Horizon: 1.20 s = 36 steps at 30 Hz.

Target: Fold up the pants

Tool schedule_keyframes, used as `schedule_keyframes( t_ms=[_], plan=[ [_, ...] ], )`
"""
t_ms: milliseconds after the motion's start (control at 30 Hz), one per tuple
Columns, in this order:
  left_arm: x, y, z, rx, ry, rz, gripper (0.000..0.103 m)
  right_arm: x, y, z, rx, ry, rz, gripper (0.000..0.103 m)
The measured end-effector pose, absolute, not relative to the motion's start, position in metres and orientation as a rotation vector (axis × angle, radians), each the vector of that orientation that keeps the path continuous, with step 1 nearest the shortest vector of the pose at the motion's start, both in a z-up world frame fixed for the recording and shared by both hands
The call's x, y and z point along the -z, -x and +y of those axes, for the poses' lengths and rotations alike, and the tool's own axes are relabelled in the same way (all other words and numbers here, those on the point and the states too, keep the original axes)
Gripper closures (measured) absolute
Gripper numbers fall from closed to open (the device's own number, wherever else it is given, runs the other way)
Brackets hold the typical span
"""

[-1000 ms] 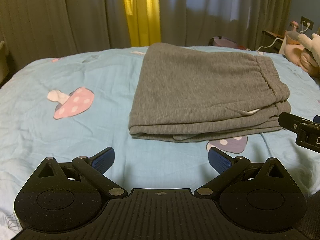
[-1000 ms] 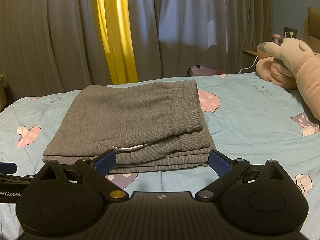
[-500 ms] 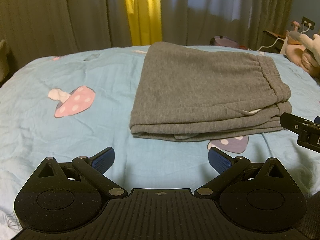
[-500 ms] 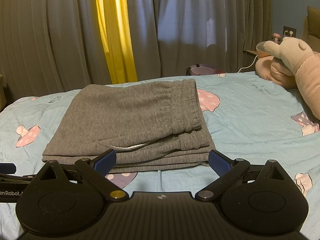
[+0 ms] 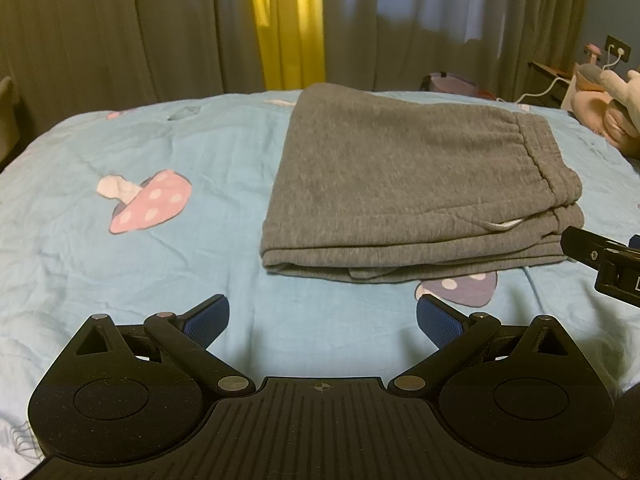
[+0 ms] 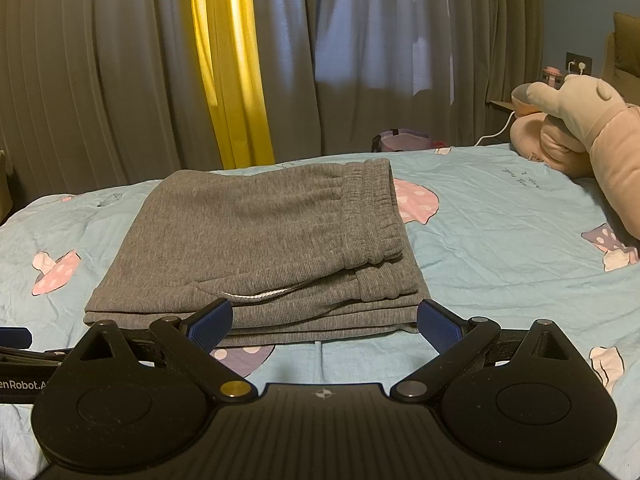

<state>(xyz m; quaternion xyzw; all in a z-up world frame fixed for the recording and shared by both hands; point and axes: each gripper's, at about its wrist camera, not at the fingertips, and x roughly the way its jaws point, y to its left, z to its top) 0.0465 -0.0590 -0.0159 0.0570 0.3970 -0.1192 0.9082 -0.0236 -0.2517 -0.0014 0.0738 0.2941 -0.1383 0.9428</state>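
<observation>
Grey sweatpants (image 5: 404, 184) lie folded in a flat stack on the light blue bed sheet (image 5: 160, 264), waistband at the right, a white drawstring showing at the front. The pants also show in the right wrist view (image 6: 256, 248). My left gripper (image 5: 322, 318) is open and empty, hovering above the sheet a little in front of the stack's near left corner. My right gripper (image 6: 325, 322) is open and empty, just in front of the stack's near edge. Part of the right gripper (image 5: 604, 260) shows at the right edge of the left wrist view.
The sheet has pink and purple mushroom prints (image 5: 148, 200). A pink plush toy (image 6: 580, 128) lies at the right on the bed. Grey and yellow curtains (image 6: 232, 64) hang behind the bed. A wall socket with a cable (image 6: 578, 66) is at the far right.
Both grippers have drawn back very slightly from the pants; both stay open. The pants have not moved.
</observation>
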Motion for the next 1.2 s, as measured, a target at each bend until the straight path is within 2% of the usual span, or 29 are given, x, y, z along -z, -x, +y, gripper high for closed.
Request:
schedule_keyframes(
  t_ms=[1200],
  plan=[
    [0.0163,-0.0474,-0.0583,0.233,-0.115,0.821,0.000,0.0008,0.0228,-0.2524,0.280,-0.153,0.603,0.004]
  ],
)
